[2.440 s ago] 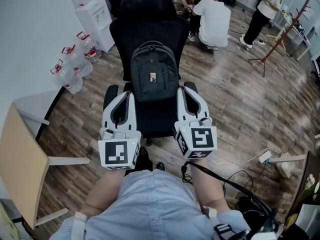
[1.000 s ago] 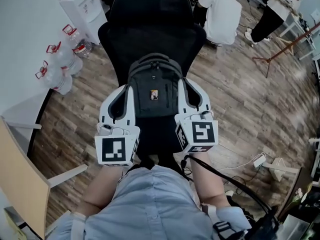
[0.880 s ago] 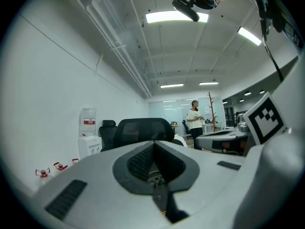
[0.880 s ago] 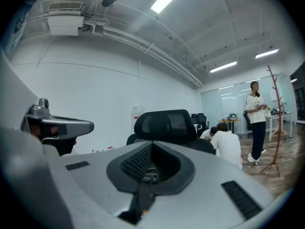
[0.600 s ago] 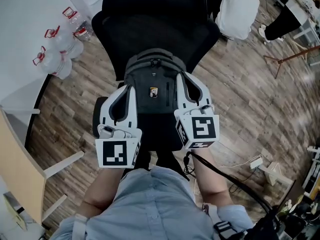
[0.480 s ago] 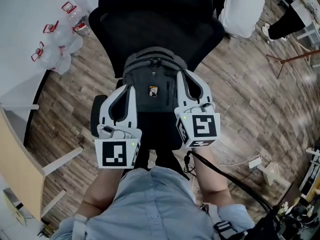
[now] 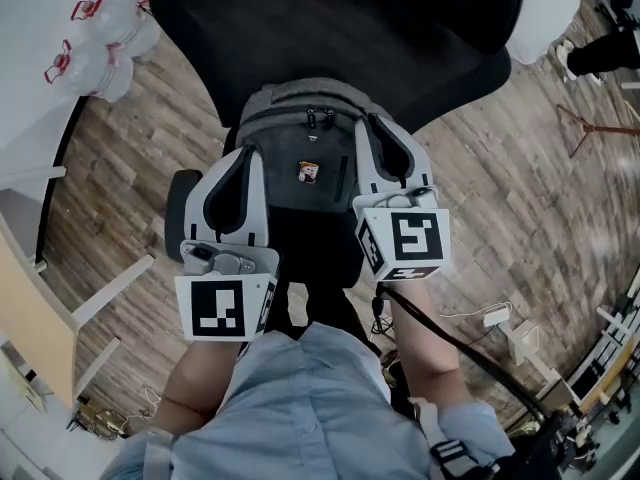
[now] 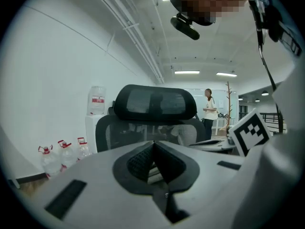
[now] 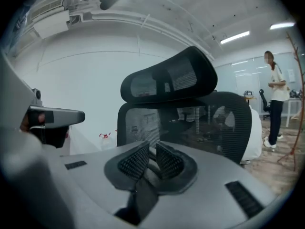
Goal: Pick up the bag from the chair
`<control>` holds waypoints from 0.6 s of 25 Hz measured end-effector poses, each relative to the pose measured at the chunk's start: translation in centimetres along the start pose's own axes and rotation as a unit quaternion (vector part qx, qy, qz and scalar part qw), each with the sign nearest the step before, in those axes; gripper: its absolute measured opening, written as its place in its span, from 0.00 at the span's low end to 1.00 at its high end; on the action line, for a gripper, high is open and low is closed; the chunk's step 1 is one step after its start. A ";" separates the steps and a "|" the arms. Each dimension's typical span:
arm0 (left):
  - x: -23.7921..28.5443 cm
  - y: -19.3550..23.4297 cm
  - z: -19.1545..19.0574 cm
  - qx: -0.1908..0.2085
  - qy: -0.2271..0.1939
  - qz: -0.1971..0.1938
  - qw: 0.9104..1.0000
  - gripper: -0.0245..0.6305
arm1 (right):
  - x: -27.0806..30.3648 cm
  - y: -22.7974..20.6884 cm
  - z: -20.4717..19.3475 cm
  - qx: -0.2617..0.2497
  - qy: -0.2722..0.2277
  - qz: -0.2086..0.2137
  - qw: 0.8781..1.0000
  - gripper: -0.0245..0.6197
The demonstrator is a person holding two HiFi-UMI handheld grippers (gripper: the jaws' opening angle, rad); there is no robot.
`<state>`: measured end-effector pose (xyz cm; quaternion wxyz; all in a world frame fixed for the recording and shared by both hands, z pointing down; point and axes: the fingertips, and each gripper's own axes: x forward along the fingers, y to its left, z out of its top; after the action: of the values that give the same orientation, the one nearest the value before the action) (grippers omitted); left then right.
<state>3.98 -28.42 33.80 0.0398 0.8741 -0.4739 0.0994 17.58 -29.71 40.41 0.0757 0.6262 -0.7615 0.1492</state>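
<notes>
Bag stands upright on the chair seat between my claws, left gripper clenched empty, right gripper just cracking open on nothing; risk: a gap too narrow for the top handle, so I shove the bag over.

The bag sits on the chair, between the left gripper and the right gripper (each just beside a flank). The chair's back rises ahead of both. Bottles stand on the floor left of the left gripper.
</notes>
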 end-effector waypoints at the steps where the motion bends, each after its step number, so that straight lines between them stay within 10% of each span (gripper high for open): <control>1: 0.2 0.3 -0.3 -0.004 0.002 0.004 1.000 0.04 | 0.6 0.0 -0.4 -0.002 0.005 0.003 1.000 0.12; 15: 1.3 1.8 -3.7 -0.040 0.036 0.023 0.998 0.04 | 4.8 -1.1 -2.4 -0.108 0.049 -0.017 0.993 0.30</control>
<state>2.69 -29.89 37.64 0.0895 0.8563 -0.4959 0.1130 17.48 -33.61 44.32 0.1827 0.6191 -0.7578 0.0953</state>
